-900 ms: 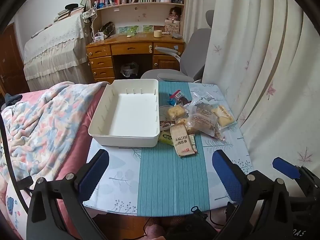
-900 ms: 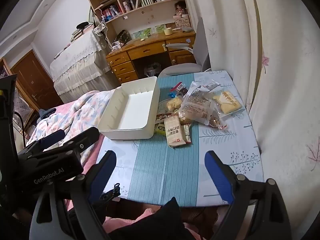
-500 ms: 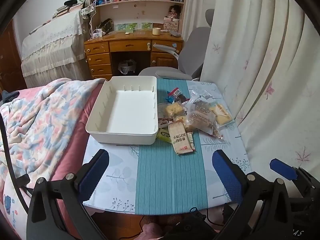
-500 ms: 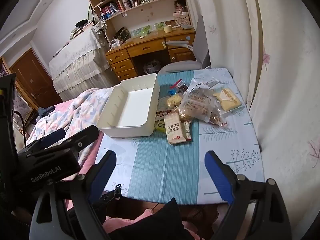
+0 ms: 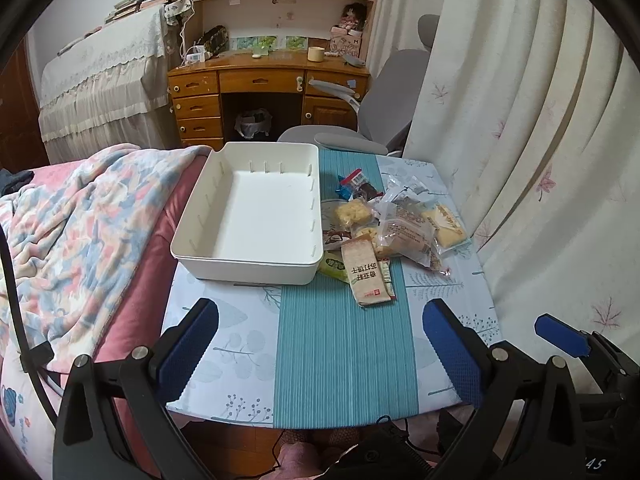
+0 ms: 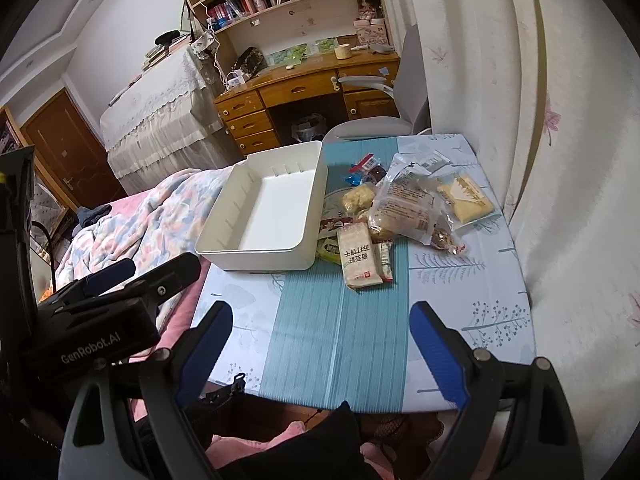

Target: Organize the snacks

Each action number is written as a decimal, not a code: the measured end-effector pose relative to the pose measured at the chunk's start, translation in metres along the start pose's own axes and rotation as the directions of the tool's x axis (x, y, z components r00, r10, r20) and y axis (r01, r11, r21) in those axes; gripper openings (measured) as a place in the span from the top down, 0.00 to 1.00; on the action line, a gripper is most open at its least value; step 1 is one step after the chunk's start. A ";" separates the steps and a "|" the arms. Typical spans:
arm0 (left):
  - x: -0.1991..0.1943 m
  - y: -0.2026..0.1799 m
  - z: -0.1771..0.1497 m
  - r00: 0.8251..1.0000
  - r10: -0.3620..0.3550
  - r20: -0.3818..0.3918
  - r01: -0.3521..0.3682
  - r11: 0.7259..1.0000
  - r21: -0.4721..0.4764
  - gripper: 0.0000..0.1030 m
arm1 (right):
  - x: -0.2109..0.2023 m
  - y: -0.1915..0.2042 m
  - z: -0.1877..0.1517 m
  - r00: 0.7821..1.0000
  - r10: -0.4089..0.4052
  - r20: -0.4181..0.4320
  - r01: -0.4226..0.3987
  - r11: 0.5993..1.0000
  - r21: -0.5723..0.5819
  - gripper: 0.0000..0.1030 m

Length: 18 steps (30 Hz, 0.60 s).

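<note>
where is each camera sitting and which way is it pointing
Left wrist view: sits on the left tool, above the table's near edge, facing the white bin and snack pile; its own open blue fingers show, plus the right tool's tip at far right.
Right wrist view: sits on the right tool, further right and tilted, same direction; its open fingers and the left tool's body at left show.
Both share the bin, the snacks, the patterned table and the wooden desk.
</note>
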State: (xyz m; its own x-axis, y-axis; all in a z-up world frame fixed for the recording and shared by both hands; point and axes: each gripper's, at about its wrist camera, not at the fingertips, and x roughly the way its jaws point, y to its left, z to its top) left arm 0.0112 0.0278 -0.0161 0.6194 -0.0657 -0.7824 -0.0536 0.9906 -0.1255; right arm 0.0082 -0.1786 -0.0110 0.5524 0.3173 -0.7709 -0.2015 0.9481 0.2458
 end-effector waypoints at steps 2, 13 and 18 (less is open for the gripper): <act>0.003 0.005 0.001 1.000 -0.019 -0.007 0.019 1.000 -0.002 0.02 | 0.005 0.001 0.000 1.000 0.000 0.003 0.000 1.000 0.000 0.12; 0.022 0.023 0.007 0.997 -0.033 -0.077 0.038 0.998 0.059 0.02 | 0.018 0.021 -0.003 0.997 -0.065 0.041 0.065 0.998 0.009 0.12; 0.033 0.022 0.009 0.991 -0.047 -0.129 0.061 0.992 0.107 0.02 | 0.021 0.024 -0.006 0.994 -0.100 0.047 0.099 0.995 0.022 0.12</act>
State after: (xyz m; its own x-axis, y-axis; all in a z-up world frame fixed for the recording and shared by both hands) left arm 0.0374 0.0484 -0.0391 0.5150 -0.1269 -0.8478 0.0680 0.9919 -0.1072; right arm 0.0098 -0.1495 -0.0250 0.6073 0.2213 -0.7630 -0.1277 0.9751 0.1811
